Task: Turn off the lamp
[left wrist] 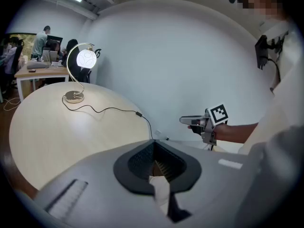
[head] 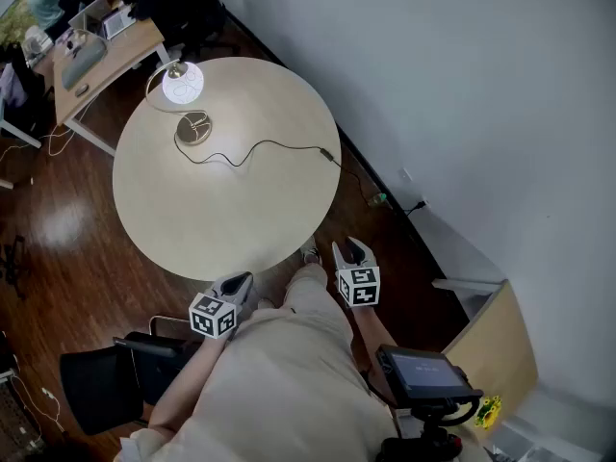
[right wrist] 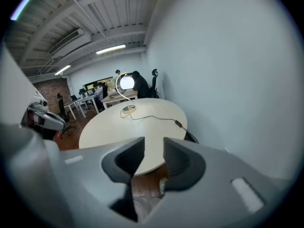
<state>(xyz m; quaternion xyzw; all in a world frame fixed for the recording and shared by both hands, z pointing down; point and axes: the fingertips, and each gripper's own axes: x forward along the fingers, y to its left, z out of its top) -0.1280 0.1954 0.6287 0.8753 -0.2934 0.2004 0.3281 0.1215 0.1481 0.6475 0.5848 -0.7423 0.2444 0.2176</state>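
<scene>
The lamp [head: 183,83] glows at the far side of the table [head: 173,221], well apart from us. Our left gripper [head: 241,282] is closed on nothing and our right gripper [head: 354,251] is slightly open, also empty. We should reach the right one to the small block on the cord [head: 326,154], probably the switch, and press gently.

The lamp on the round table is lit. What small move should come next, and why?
Probably reach the right gripper over the table toward the dark block on the cord, likely the switch: the lamp glows at the far side, the block lies nearer, and this gripper hangs at the near edge, tongs apart.
</scene>
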